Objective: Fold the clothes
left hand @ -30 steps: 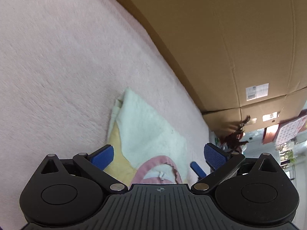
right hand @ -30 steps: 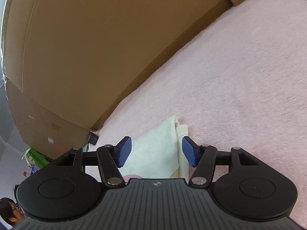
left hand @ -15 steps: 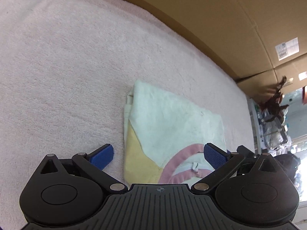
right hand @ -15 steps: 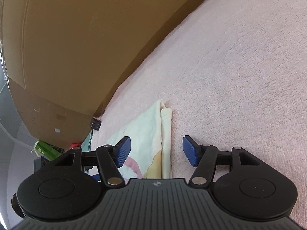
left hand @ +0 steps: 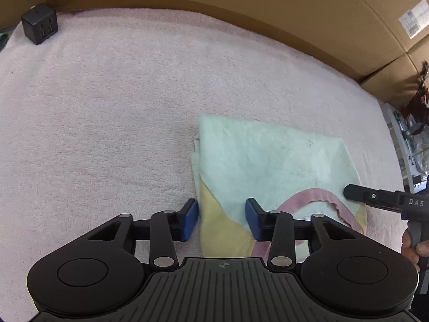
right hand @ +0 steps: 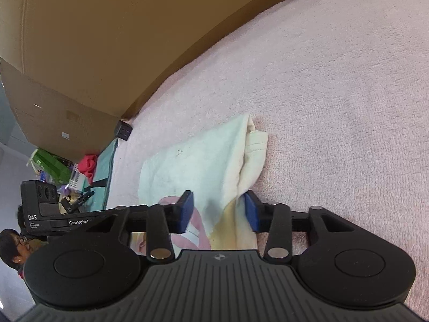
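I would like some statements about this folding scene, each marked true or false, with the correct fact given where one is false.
1. The folded garment lies on a pink fluffy cover. True.
2. The garment has a pink neckline trim. True.
3. A black cube-shaped adapter sits on top of the garment. False: it stands apart, near the cardboard boxes.
4. The left tool has one corner of the garment between its fingers. True; its fingers have just been closing.
5. The right tool is far from the garment. False: the garment's edge lies between its fingers.
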A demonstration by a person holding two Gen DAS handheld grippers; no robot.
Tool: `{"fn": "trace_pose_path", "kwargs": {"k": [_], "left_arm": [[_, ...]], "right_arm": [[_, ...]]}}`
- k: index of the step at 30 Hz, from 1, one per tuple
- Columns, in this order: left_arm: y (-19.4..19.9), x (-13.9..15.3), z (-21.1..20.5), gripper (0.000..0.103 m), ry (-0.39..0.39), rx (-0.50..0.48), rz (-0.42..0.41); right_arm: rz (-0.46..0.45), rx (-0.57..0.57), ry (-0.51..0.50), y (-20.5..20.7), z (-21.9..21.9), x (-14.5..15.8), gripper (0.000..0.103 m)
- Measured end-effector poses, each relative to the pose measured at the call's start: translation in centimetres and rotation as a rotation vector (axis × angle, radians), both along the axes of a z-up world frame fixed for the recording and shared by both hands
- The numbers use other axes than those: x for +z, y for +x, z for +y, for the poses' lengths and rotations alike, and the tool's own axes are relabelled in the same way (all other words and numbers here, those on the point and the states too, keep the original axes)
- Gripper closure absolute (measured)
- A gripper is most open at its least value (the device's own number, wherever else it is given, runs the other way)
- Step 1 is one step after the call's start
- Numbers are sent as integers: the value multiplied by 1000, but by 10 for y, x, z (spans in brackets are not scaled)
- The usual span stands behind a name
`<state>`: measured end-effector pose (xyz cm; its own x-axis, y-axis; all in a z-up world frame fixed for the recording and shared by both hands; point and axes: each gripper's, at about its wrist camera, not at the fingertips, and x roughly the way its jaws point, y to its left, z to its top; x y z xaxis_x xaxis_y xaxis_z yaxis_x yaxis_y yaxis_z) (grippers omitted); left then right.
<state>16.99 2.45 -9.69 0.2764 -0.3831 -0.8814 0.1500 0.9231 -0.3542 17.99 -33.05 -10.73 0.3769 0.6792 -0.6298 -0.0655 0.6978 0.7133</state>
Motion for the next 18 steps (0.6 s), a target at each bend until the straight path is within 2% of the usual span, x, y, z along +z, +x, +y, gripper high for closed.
{"fn": "trace_pose_path", "kwargs": {"k": [1,2,5,8,9,10,11,15,16,17,18], "left_arm": [[3,-1,2,73,-6,5,10],[4,-2,4,78,-13,5,16],[5,-4,7,83,-19,6,17],[5,-4,5,84,-11,5,7],[5,-4,5,84,-11,6,7],[6,-5,4,79,-22,10,13],[7,-5,4,63,-32,13,19],[7,-5,0,60,-37,7,15],[7,-5,-2,66,-33,5,9],[6,-5,-4,87,-26,1,2],[5,-5,-7,89,-15,-7,-6]], "right_arm": [[8,1,-10,0,-1,-2,86],[8,7,-18,-2,-3,-1,87],[-7,25,-55,-5,2,2,89],[-26,35,-100,-5,10,2,89],[-31,36,-112,-5,11,3,89],[-32,28,-119,-6,10,4,87],[-31,25,-121,-7,9,4,86],[-41,26,-121,-8,17,3,76],[-41,24,-112,-7,18,2,72],[-42,28,-110,-6,19,2,72],[-50,35,-122,-5,23,3,75]]}}
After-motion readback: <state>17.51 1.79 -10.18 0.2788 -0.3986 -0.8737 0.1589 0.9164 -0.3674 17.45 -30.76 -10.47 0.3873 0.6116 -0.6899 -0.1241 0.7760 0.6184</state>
